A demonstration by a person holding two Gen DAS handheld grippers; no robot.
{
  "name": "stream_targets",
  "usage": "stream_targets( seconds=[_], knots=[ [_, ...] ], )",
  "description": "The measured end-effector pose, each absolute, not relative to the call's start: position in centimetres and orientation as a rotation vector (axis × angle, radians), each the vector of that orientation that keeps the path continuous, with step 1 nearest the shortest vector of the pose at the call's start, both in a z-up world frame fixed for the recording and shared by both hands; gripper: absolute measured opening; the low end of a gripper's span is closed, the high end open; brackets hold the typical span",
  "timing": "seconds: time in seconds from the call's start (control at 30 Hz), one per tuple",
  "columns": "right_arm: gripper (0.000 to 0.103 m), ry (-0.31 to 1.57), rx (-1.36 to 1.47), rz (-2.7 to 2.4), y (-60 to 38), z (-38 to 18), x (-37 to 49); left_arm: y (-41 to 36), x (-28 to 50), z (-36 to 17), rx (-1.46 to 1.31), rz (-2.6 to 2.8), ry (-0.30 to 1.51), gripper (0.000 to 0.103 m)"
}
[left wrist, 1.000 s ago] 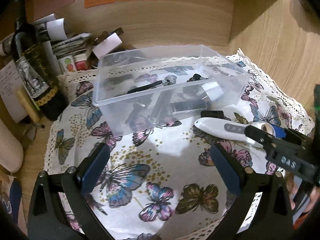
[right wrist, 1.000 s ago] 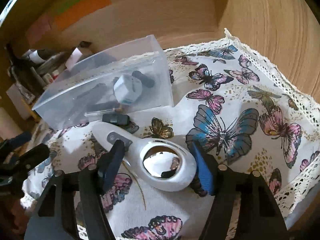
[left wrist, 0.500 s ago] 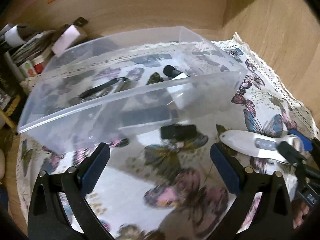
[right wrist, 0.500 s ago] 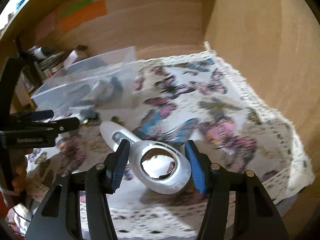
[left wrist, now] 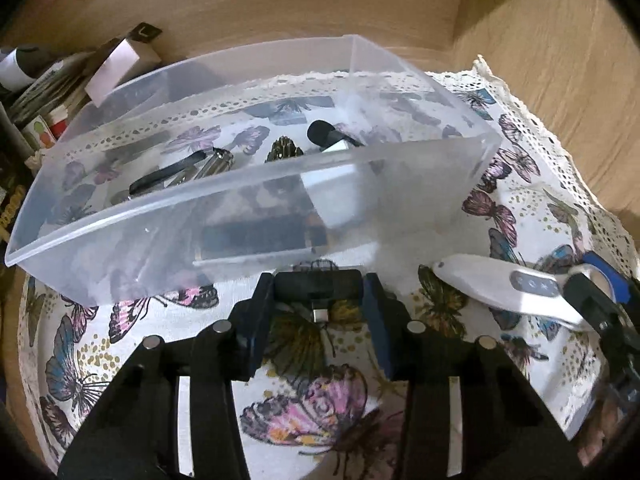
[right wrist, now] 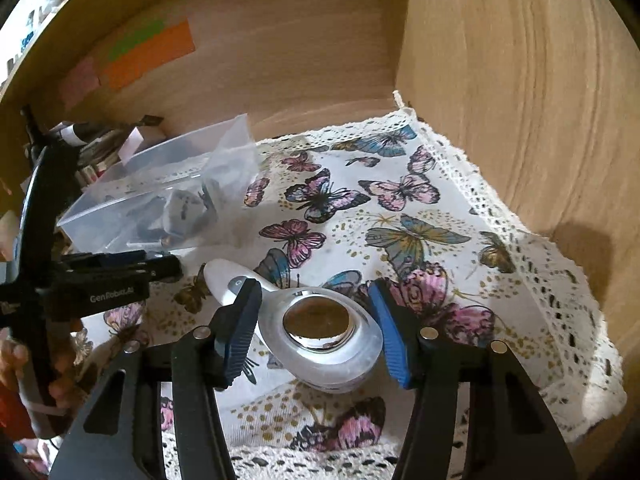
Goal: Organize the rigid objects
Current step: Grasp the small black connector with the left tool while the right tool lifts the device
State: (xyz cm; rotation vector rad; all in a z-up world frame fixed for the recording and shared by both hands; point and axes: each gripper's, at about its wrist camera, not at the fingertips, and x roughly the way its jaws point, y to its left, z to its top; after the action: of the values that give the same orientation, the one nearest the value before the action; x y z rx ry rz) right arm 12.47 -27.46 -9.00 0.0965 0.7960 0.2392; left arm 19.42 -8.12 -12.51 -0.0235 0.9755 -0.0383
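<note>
Work surface: a white cloth (left wrist: 168, 312) printed with butterflies and edged in lace, spread on a wooden shelf (right wrist: 520, 80) closed in by a wooden back and a side panel on the right. Coloured paper strips (right wrist: 148, 54) stuck to the back panel, orange the plainest. Clutter of boxes and a bottle (left wrist: 16, 66) packed into the far left corner. A clear plastic bin (left wrist: 256, 200) stands on the cloth toward the back left, with several small dark and silver items in it, too hazy through the wall to name. Left gripper (left wrist: 319, 294): jaws have just been closing and now press on both ends of a small black adapter (left wrist: 319, 285), which lies on the cloth just in front of the bin's near wall, metal plug toward the camera. Right gripper (right wrist: 314, 322): blue pads at both sides of the round head of a white magnifier (right wrist: 320, 336), whose handle runs off toward the bin; left pad touches the rim, right pad looks just beside it, so firm grip cannot be told. Left view alone shows the adapter and the bin's contents from above; it catches the magnifier only by its handle at the right edge. Right view alone shows the lens, the open right half of the cloth, and a person's fingers (right wrist: 16, 364) on the left gripper's handle at far left.
</note>
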Motion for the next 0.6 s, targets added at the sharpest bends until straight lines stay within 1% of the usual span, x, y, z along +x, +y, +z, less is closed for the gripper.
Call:
stream_targets(
  seconds=[0.17, 0.2, 0.23, 0.27, 0.3, 0.33, 0.43, 0.53, 0.57, 0.6],
  knots=[
    [0.051, 0.797, 0.117, 0.286, -26.5, -8.7, 12.5, -6.8, 17.6, -11.9, -0.033, -0.069, 0.96, 0.043],
    [0.046, 0.795, 0.118, 0.3, -26.1, -8.5, 12.4, -6.4, 17.0, -11.7, -0.033, -0.072, 0.948, 0.043],
    [0.04, 0.785, 0.118, 0.311, -25.8, -8.2, 12.3, -6.1, 16.5, -11.4, -0.031, -0.069, 0.937, 0.043],
    [0.024, 0.783, 0.121, 0.338, -25.4, -7.9, 12.3, -5.8, 16.0, -11.1, -0.031, -0.069, 0.926, 0.043],
    [0.0, 0.788, 0.126, 0.366, -25.0, -7.6, 12.4, -5.4, 15.5, -10.8, -0.033, -0.069, 0.914, 0.043],
    [0.004, 0.791, 0.099, 0.358, -24.3, -7.3, 12.5, -4.8, 15.0, -10.4, -0.04, -0.065, 0.901, 0.043],
    [0.004, 0.8, 0.031, 0.317, -22.9, -7.6, 12.7, -3.7, 14.0, -9.6, -0.046, -0.052, 0.871, 0.043],
    [0.007, 0.802, 0.057, 0.307, -23.1, -7.6, 12.1, -3.0, 13.0, -9.3, -0.034, -0.053, 0.848, 0.043],
    [0.013, 0.794, 0.051, 0.275, -23.2, -7.5, 11.8, -2.8, 12.7, -9.4, -0.032, -0.064, 0.846, 0.043],
    [0.026, 0.788, 0.053, 0.263, -23.3, -7.4, 11.5, -2.8, 12.6, -9.4, -0.031, -0.074, 0.845, 0.043]
  ],
)
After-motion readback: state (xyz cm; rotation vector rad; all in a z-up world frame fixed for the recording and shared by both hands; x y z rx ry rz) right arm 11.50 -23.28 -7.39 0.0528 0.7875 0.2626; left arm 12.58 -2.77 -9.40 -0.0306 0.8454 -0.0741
